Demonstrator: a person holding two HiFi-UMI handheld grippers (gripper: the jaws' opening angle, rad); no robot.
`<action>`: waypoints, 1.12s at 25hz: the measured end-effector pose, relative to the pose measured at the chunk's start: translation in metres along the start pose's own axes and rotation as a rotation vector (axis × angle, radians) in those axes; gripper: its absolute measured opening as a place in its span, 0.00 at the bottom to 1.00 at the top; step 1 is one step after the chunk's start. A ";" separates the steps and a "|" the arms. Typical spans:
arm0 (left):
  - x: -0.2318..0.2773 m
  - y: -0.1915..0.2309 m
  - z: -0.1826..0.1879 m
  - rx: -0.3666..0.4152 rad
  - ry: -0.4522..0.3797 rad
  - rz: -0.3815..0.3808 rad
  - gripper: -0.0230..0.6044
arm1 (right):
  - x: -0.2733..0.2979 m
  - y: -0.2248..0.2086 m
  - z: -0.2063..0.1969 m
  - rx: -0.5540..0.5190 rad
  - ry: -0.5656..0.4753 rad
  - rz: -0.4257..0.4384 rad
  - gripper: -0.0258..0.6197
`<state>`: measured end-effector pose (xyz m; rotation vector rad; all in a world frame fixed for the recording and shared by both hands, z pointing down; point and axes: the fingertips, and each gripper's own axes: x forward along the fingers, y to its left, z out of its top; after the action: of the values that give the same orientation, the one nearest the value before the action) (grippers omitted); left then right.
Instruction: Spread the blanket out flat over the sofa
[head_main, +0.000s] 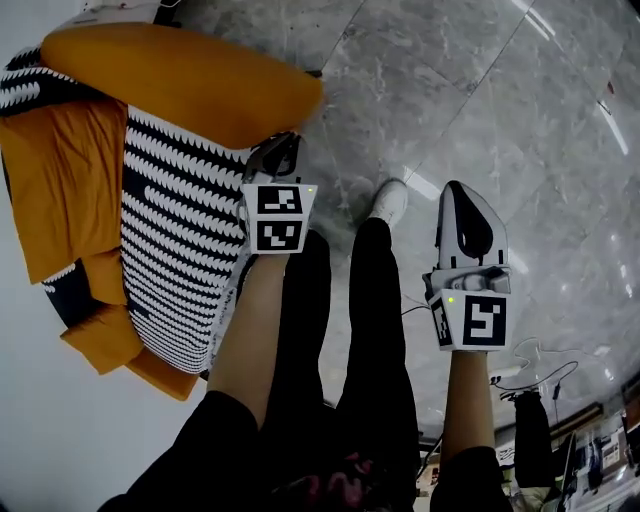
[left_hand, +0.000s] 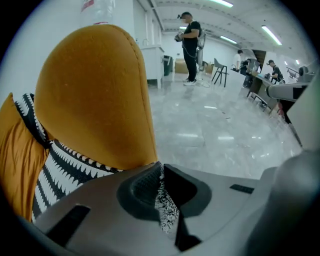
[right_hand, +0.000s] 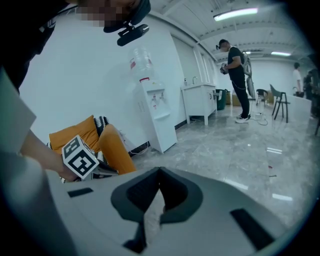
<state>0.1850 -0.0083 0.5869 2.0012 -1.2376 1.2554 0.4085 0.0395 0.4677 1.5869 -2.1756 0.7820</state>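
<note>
Grey marble floor (head_main: 480, 100) lies beneath us, our right gripper (right_hand: 159, 172) with jaws together and empty, our left gripper (left_hand: 160, 170) with jaws pinched shut on the black-and-white blanket (head_main: 180, 240) draped over the orange sofa (head_main: 180, 85), its far corner cut off.

Sofa (head_main: 180, 80) is showing matt orange cloth, fine-woven and smooth. Blanket (head_main: 175, 230) is reading as soft cloth with a black-and-white toothed pattern, matt, slightly nubbly. Floor (head_main: 450, 90) is looking like polished grey veined stone, glossy, mirroring bright streaks. Left claw (left_hand: 161, 172) and right claw (right_hand: 159, 175) are showing smooth matt grey plastic shells. Pads (left_hand: 145, 186) are looking dark and finely ribbed.
</note>
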 end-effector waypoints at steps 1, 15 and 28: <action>0.005 0.000 0.000 0.001 0.005 0.003 0.08 | 0.000 -0.003 -0.003 -0.005 0.004 0.000 0.07; 0.034 -0.014 -0.011 -0.072 0.037 -0.022 0.08 | -0.002 -0.033 -0.021 0.007 0.040 -0.061 0.07; 0.018 -0.075 -0.012 -0.020 0.020 -0.218 0.12 | -0.009 -0.009 -0.014 -0.020 0.029 -0.057 0.07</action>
<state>0.2484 0.0290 0.6140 2.0406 -0.9874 1.1490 0.4191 0.0533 0.4759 1.6103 -2.1019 0.7593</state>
